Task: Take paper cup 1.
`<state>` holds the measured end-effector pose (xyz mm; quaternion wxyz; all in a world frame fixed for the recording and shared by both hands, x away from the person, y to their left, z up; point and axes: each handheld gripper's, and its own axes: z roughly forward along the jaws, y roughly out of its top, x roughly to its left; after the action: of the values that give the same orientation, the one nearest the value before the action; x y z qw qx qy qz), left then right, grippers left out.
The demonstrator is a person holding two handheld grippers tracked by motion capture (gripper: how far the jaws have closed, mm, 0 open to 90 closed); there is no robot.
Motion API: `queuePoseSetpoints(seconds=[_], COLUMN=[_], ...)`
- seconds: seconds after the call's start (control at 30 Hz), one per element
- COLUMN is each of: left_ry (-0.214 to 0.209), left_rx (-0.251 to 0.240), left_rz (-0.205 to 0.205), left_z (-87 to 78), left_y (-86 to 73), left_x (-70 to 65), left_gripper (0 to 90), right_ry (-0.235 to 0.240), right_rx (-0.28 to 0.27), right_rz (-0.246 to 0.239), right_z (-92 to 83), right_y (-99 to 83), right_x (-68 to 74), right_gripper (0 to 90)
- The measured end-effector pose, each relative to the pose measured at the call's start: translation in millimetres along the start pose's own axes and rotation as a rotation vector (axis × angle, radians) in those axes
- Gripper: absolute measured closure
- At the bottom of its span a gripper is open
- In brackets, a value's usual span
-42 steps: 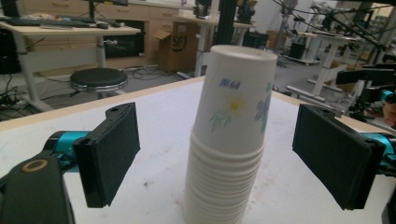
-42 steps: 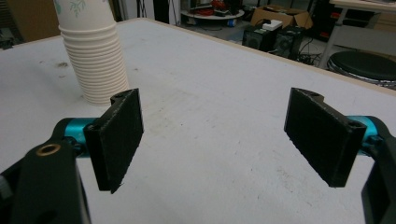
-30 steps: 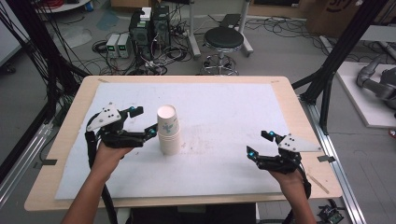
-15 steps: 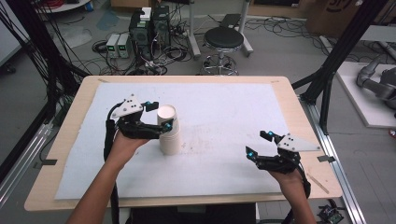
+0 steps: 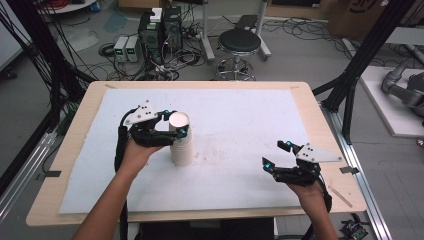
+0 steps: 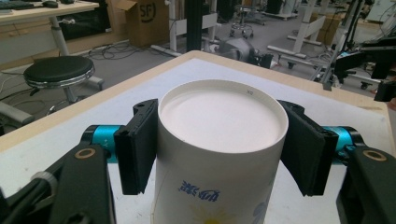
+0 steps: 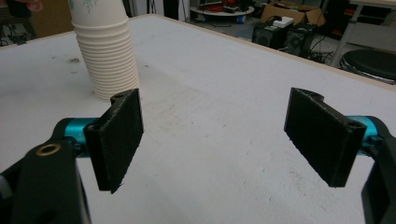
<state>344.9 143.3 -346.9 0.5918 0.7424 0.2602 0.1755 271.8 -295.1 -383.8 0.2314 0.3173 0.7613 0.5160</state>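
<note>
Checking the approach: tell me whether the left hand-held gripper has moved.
Yes. The left hand-held gripper moved right to the cup stack, closing on it.

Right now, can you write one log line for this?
left gripper: jaws just closed on top cup | cup stack: upright on table | right gripper: open, apart

Cup stack (image 6: pixel 215 154) base below frame

Bright even light, soft shadows, sharp
</note>
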Motion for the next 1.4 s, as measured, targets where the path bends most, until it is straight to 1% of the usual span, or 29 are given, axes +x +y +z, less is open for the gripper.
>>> queuePoseSetpoints(seconds=[0.1, 0.23, 0.4, 0.5, 0.63, 0.7, 0.8, 0.9, 0.97, 1.07, 1.13, 1.3, 1.4], left_ry=[-0.003, -0.006, -0.017, -0.023, -0.035, -0.033, -0.044, -0.063, -0.078, -0.108, -0.126, -0.175, -0.202], left_rx=[-0.019, -0.052, -0.105, -0.134, -0.163, -0.173, -0.19, -0.22, -0.23, -0.23, -0.221, -0.185, -0.163], left_rz=[-0.001, 0.009, 0.03, 0.043, 0.057, 0.064, 0.061, 0.056, 0.054, 0.052, 0.048, 0.062, 0.069], left_z=[-3.2, -9.7, -21.4, -27.7, -33.7, -35.6, -37.7, -41.6, -43.3, -43.6, -41.7, -30.8, -23.2], left_y=[3.0, 12.1, 29.4, 39.2, 51.0, 55.7, 61.1, 65.6, 67.5, 69.2, 68.5, 61.9, 55.9], left_x=[0.4, -0.8, -3.7, -6.6, -9.7, -10.5, -10.8, -13.0, -15.0, -19.9, -24.5, -39.7, -48.5], left_gripper=[33.7, 33.7, 34.1, 34.7, 35.0, 35.1, 35.3, 35.3, 35.4, 35.5, 35.4, 35.4, 35.4], right_ry=[0.002, 0.007, 0.01, 0.014, 0.019, 0.02, 0.023, 0.026, 0.029, 0.038, 0.047, 0.066, 0.08], right_rx=[-0.001, -0.003, -0.01, -0.015, -0.013, -0.014, -0.013, -0.017, -0.015, -0.018, -0.013, -0.008, -0.009], right_rz=[0.002, 0.001, 0.005, -0.001, 0.0, -0.005, -0.007, -0.007, -0.006, -0.007, -0.006, -0.011, -0.021], right_z=[0.4, 1.1, 1.7, 3.1, 4.6, 5.4, 5.6, 5.8, 5.8, 6.7, 8.3, 11.0, 12.1], right_y=[0.1, 0.7, 4.0, 6.3, 7.4, 7.8, 8.2, 8.7, 8.8, 9.1, 9.8, 12.0, 16.2], right_x=[0.1, 0.7, 1.9, 3.5, 5.0, 5.3, 5.6, 5.9, 6.1, 6.6, 7.1, 9.0, 11.5], right_gripper=[20.2, 20.2, 20.2, 20.2, 20.2, 20.2, 20.1, 20.2, 20.2, 20.2, 20.1, 20.2, 20.2])
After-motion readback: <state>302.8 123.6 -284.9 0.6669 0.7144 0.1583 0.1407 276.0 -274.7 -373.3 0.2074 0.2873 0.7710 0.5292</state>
